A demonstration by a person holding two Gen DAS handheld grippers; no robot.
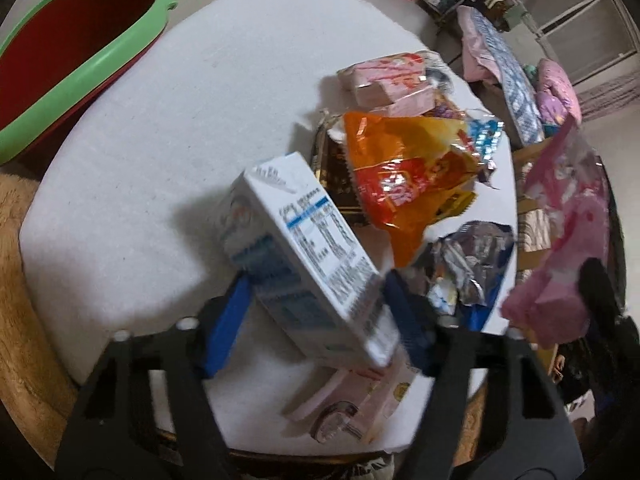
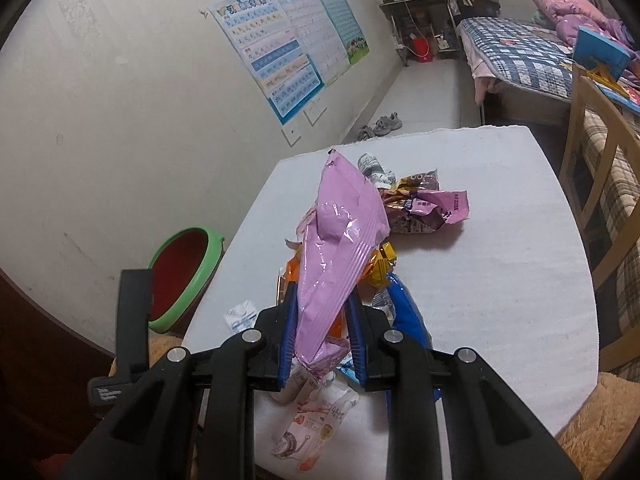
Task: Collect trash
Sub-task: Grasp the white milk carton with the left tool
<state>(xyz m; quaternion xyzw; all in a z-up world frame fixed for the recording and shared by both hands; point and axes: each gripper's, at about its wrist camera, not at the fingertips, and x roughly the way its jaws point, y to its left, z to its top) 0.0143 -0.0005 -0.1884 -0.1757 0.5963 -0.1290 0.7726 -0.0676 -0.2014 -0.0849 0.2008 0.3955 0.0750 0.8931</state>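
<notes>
Left gripper [image 1: 316, 312] fingers clamp milk carton [image 1: 304, 248] | right gripper [image 2: 322, 332] fingers pinch pink bag [image 2: 340, 240] low | risk: tilted carton slips, bag tail snags wrappers [image 2: 420, 208] beyond

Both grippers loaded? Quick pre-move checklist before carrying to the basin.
1. Left gripper closed on milk carton: ok.
2. Carton square in grip: not ok, tilted.
3. Right gripper closed on pink bag: ok.
4. Pink bag clear of the pile: cannot tell, its lower end is close to the wrappers.
5. Green-rimmed basin open and unobstructed: ok.
6. Table cleared: not ok, orange wrapper and others remain.
</notes>
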